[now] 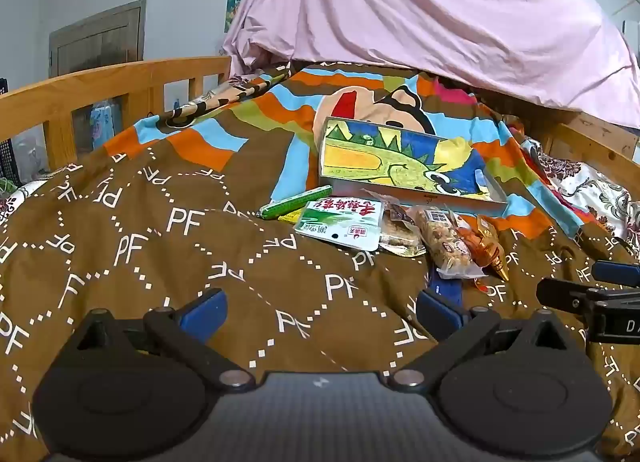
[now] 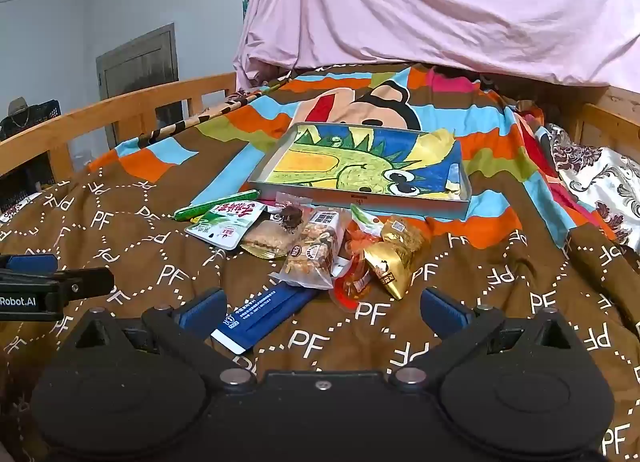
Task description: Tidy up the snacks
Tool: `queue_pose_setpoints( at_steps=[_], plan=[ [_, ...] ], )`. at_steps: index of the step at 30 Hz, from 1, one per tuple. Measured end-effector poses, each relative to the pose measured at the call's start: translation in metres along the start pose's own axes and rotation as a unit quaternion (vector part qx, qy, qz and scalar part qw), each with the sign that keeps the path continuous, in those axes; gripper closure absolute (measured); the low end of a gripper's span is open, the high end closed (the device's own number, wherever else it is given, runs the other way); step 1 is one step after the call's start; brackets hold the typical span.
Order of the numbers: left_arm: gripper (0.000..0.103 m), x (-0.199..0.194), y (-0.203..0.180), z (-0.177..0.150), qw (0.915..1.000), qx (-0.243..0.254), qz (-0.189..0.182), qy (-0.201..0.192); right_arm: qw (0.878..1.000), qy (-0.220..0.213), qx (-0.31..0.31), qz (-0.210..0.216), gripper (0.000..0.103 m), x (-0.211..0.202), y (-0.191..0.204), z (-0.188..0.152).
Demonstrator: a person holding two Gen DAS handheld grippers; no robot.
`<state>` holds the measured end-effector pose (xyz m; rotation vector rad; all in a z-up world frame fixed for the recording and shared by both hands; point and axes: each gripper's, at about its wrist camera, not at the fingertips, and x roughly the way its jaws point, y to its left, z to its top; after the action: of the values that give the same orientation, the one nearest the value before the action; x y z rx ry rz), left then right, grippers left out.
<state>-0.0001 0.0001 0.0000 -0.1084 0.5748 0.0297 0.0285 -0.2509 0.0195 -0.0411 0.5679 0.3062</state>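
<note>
Bed, wooden rail [image 2: 120, 110] at the left of the frame, pink sheet [image 2: 420, 2] heaped across the top.

1. Quilt [image 1: 160, 246]: brown with white "PF" lettering, striped cartoon panel toward the centre top. Carries all items below.
2. Shallow box [image 2: 400, 202]: grey-walled, lined with a crayon drawing of a green spiky creature. Centre of the frame, just beyond the snacks. No snack inside it.
3. Snack pile, centre of the frame, lying directly on the quilt against the near wall of the box, packets overlapping:
 - green stick pack [image 2: 216, 206], leftmost;
 - white and green pouch [image 2: 226, 224] with red characters, partly over the stick pack;
 - clear-wrapped brown cake [image 2: 266, 242];
 - small dark sweet in clear wrap [image 2: 290, 216];
 - clear bag of mixed crisps [image 2: 312, 258];
 - red-orange packet [image 2: 354, 282];
 - gold wrapped snack [image 2: 390, 268], rightmost.
4. Blue flat pack [image 2: 264, 314]: white end, nearest the camera, its far end under the crisp bag.
5. Left gripper [image 1: 320, 310]: lower centre of its own view, blue-padded fingers spread wide, nothing between them, short of the pile.
6. Right gripper [image 2: 320, 310]: fingers likewise spread wide and holding nothing; the blue flat pack lies on the quilt between them, just beside the left one.
</note>
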Motion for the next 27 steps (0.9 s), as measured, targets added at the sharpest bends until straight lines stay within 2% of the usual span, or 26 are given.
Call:
queue_pose_setpoints(
  at_steps=[24,27],
  plan=[
    [0.000,0.0001,0.0000,0.0001,1.0000,-0.001,0.000,0.001,1.000,0.005,0.000,0.000,0.000,-0.0027,-0.0005,0.0053],
    [0.000,0.0000,0.0000,0.0000,1.0000,-0.001,0.000,0.000,1.000,0.007,0.002,0.002,0.000,-0.0005,0.0024,-0.0026]
  ],
)
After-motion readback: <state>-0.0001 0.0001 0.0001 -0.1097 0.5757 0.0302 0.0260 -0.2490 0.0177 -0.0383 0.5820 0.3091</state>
